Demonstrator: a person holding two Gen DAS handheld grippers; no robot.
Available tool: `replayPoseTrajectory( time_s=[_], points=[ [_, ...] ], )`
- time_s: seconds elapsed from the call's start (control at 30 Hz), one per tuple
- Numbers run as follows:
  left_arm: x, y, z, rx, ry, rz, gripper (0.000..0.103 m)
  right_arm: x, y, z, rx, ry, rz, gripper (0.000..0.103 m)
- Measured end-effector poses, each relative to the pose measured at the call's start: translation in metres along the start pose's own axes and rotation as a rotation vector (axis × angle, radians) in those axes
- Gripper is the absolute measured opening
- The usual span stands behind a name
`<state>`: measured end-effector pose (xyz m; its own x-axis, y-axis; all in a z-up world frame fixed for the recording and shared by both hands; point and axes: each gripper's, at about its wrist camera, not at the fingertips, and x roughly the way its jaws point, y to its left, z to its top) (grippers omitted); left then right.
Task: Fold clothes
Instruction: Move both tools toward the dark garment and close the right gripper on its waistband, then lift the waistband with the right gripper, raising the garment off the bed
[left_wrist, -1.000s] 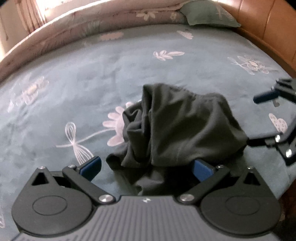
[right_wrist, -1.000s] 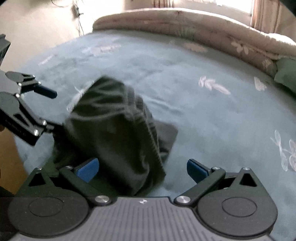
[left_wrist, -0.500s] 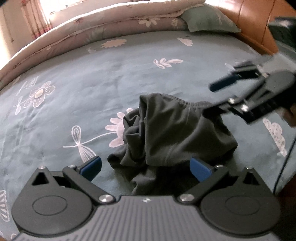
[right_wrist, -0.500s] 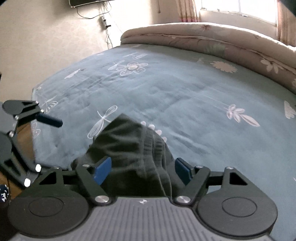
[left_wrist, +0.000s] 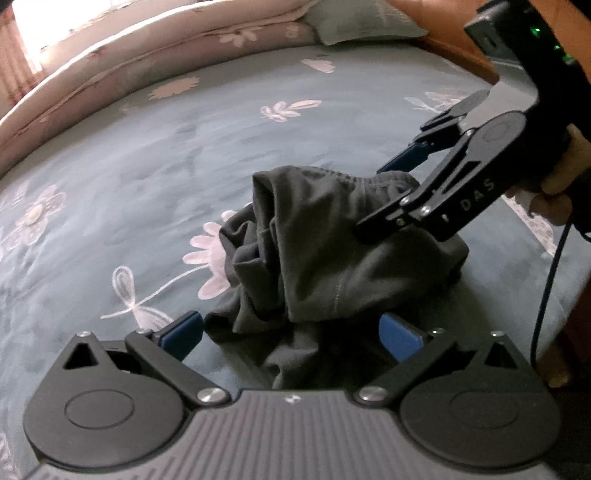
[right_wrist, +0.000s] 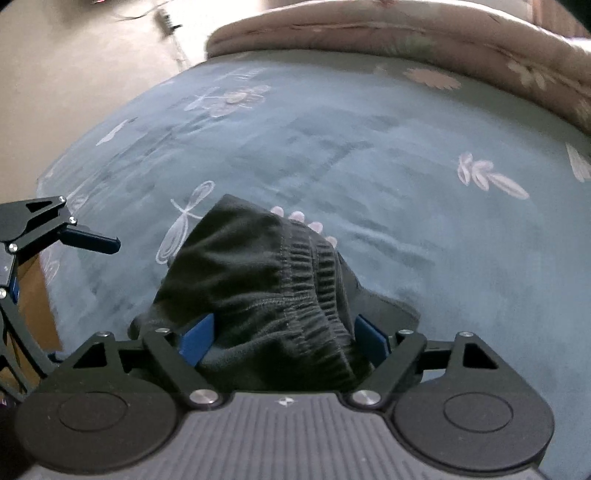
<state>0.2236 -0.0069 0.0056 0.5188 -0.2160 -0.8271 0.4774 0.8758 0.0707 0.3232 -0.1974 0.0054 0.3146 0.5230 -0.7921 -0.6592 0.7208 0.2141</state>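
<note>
A crumpled pair of dark grey shorts (left_wrist: 332, 251) lies in a heap on the blue flowered bedspread (left_wrist: 147, 166). My left gripper (left_wrist: 291, 338) is open, and the near edge of the heap lies loosely between its blue pads. My right gripper (left_wrist: 391, 192) comes in from the right, held by a hand (left_wrist: 554, 199), and straddles the elastic waistband (right_wrist: 314, 266). In the right wrist view its jaws (right_wrist: 282, 339) are opening with the bunched waistband between them. The left gripper (right_wrist: 51, 266) shows at that view's left edge, beside the shorts (right_wrist: 240, 266).
A rolled pink quilt (left_wrist: 147, 55) runs along the far side of the bed, with a green pillow (left_wrist: 362, 22) and a wooden headboard (left_wrist: 443, 37) at the far right. A black cable (left_wrist: 550, 280) hangs at the right. The bed edge and floor (right_wrist: 74, 74) lie left.
The right gripper has come in from the right edge over the shorts and now straddles the waistband. The left gripper has stayed at the near edge of the heap.
</note>
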Motion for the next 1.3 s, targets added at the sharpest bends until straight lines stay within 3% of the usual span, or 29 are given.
replayPoseTrajectory(
  time_s=[0.33, 0.67, 0.77, 0.93, 1.03, 1.2, 1.3],
  points=[
    [0.011, 0.027, -0.014, 0.098, -0.021, -0.163, 0.101, -0.027, 0.046, -0.014, 0.025, 0.008, 0.016, 0.090],
    [0.026, 0.037, -0.022, 0.099, 0.003, -0.272, 0.101, -0.024, 0.016, 0.006, 0.140, -0.058, -0.065, 0.090],
    [0.031, 0.040, -0.021, 0.093, 0.015, -0.281, 0.101, -0.011, -0.010, 0.007, 0.212, -0.039, -0.020, 0.095],
    [0.033, 0.035, -0.021, 0.093, 0.023, -0.263, 0.101, 0.014, -0.051, -0.017, 0.423, 0.023, 0.169, 0.095],
    [0.030, 0.032, -0.023, 0.071, 0.031, -0.233, 0.101, 0.004, -0.043, -0.018, 0.377, 0.016, 0.205, 0.095],
    [0.024, 0.026, -0.023, 0.009, 0.044, -0.147, 0.101, -0.024, -0.012, -0.002, 0.147, 0.006, 0.234, 0.095],
    [0.020, 0.021, -0.022, -0.042, 0.046, -0.108, 0.101, -0.028, -0.007, 0.005, 0.056, -0.001, 0.306, 0.096]
  ],
)
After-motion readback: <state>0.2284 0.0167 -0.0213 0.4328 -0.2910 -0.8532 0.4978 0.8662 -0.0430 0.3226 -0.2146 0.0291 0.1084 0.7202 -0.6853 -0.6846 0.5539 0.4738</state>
